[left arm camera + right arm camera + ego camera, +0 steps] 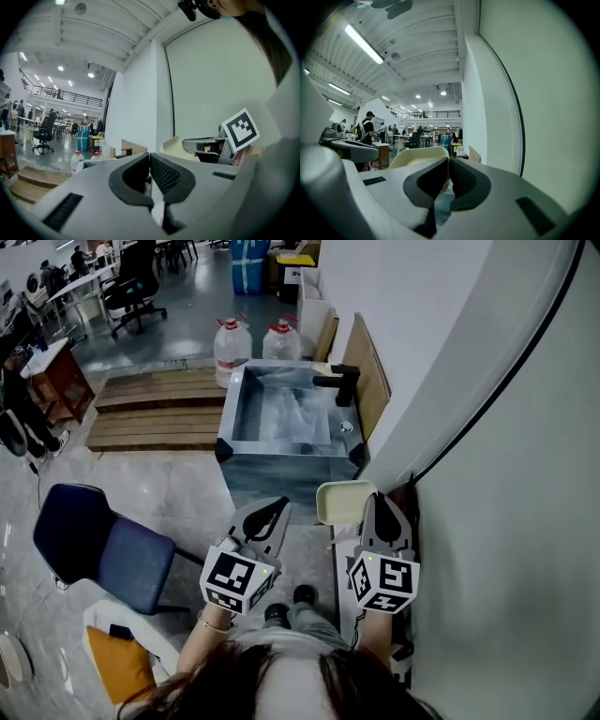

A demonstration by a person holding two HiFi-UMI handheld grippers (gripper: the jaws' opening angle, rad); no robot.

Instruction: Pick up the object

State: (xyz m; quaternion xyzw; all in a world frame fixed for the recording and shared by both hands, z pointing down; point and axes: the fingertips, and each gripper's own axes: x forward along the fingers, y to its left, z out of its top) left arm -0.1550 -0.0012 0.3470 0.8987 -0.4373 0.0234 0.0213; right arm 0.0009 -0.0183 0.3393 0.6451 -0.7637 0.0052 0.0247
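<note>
Two grippers point(278, 509) point(377, 502), one cream tray point(341, 502).

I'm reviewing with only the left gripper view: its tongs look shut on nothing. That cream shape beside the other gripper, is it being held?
Observer: Yes. The right gripper view shows the right gripper with its tongs closed on the rim of the cream plate.
Operator: Is the plate resting on anything?
Observer: No. In the head view it hangs in the air, short of the metal sink.
Operator: Is anything close to the left gripper?
Observer: Only a blue chair on the floor to its left, well apart.
</note>
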